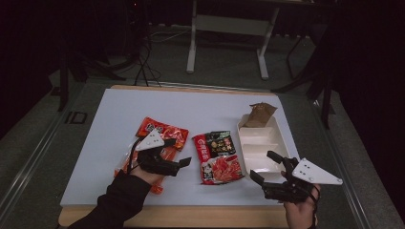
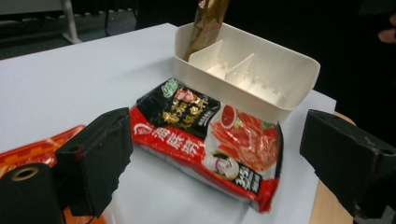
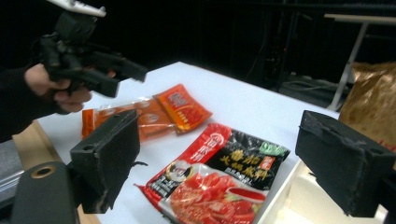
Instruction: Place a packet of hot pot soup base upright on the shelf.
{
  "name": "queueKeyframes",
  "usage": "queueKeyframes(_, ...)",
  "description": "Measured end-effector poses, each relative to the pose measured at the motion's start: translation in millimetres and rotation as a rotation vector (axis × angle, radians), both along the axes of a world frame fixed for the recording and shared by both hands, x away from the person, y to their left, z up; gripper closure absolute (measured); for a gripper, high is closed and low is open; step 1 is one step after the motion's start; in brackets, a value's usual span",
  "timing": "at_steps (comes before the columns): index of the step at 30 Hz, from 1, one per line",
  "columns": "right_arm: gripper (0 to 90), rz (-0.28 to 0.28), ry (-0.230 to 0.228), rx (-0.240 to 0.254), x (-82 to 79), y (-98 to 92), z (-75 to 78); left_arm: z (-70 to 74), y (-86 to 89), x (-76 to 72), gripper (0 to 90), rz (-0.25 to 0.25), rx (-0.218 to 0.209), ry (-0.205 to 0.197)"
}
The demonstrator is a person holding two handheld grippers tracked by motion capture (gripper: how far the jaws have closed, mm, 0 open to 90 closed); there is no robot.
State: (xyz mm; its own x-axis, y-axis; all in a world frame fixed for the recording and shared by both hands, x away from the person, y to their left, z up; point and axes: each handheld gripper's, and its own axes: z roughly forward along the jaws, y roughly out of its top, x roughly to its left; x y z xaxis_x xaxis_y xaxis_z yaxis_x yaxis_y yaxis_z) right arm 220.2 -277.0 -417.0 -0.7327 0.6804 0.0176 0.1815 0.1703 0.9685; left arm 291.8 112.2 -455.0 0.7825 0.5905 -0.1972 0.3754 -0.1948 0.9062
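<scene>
Nearest the camera, the right hand-held gripper (image 1: 265,168) hovers with jaws apart at the five o'clock corner of the counter (image 1: 119,109), just over the white divided tray's (image 1: 282,138) near end. That tray holds a brown crumpled packet (image 1: 260,114) in its far compartment at twelve o'clock. Beside it at nine o'clock lies a red-and-black soup-base packet (image 1: 217,156). Farther left, the left hand-held gripper (image 1: 184,153), jaws apart, hangs above orange sachets (image 1: 162,131).

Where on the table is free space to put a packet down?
The far and left parts of the white table are bare. Crowded: orange packets, red-black packet, divided tray; its near compartments look empty.
</scene>
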Motion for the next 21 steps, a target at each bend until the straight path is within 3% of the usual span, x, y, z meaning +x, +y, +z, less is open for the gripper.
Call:
queueKeyframes(6,12.7,-0.017,0.024,0.014,2.4,-3.3,-10.1,2.7,-16.9,21.9,10.0,0.022,0.035,0.004)
queueKeyframes(10,10.6,-0.017,0.011,0.009,2.3,-4.3,-13.2,-0.1,-26.3,31.9,10.1,0.028,0.067,0.008)
queueKeyframes(11,10.6,-0.01,0.009,0.017,2.0,-5.0,-13.6,-5.0,-33.8,40.7,10.1,0.045,0.088,0.024)
queueKeyframes(17,10.8,0.003,0.02,-0.001,1.9,-0.9,-14.8,-16.8,-45.8,64.2,22.4,0.096,0.138,0.056)
queueKeyframes(21,13.2,0.009,0.027,-0.012,3.1,0.9,-16.0,-25.0,-51.3,79.3,34.0,0.094,0.165,0.07)
